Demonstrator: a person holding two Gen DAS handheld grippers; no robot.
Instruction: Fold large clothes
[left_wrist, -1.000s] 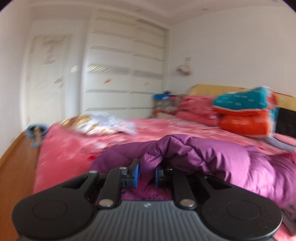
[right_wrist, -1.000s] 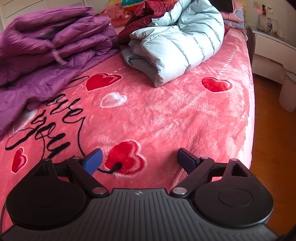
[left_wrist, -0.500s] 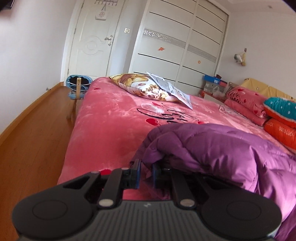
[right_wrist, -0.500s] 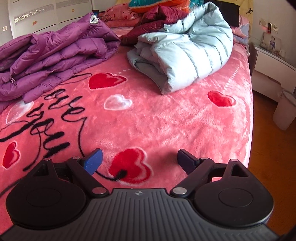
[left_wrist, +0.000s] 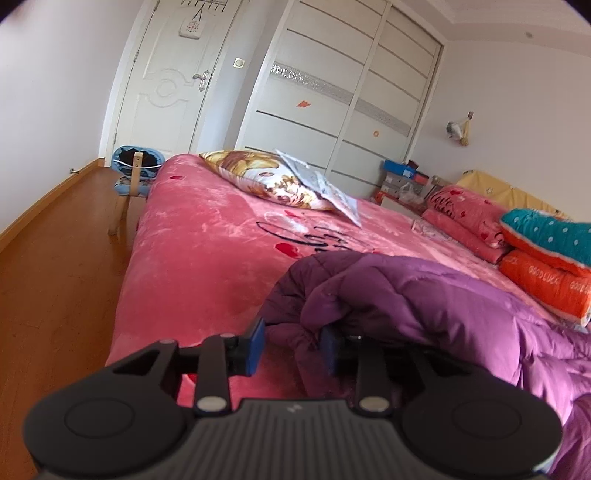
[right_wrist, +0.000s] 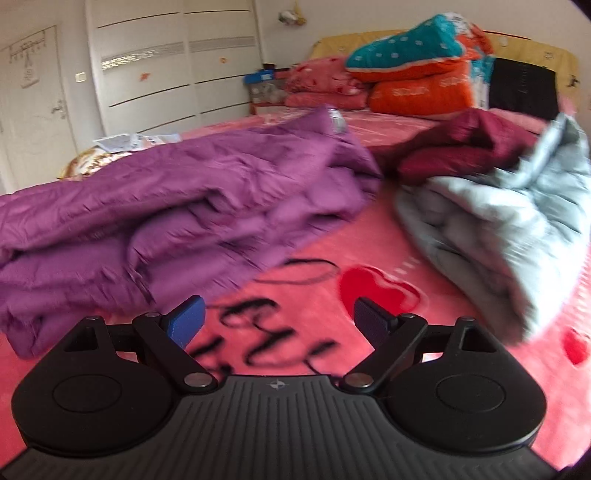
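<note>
A large purple padded coat (left_wrist: 424, 299) lies bunched on the pink bed (left_wrist: 207, 251). My left gripper (left_wrist: 291, 345) has its jaws parted, with a dark purple fold of the coat lying loosely between the blue pads. In the right wrist view the same coat (right_wrist: 177, 218) is spread across the left half of the bed. My right gripper (right_wrist: 279, 321) is open and empty, low over the pink heart-print blanket (right_wrist: 380, 291), just right of the coat's edge.
A pale grey-blue padded coat (right_wrist: 509, 229) and a maroon garment (right_wrist: 465, 147) lie to the right. Orange and teal quilts (right_wrist: 417, 74) are stacked at the headboard. A patterned pillow with papers (left_wrist: 269, 177) sits at the bed's far end. A small chair (left_wrist: 129, 181) stands on the wooden floor.
My left gripper's jaws have opened from pinching the purple coat's fold. My right gripper has swung left and tilted up, now facing the purple coat; it stays open.
</note>
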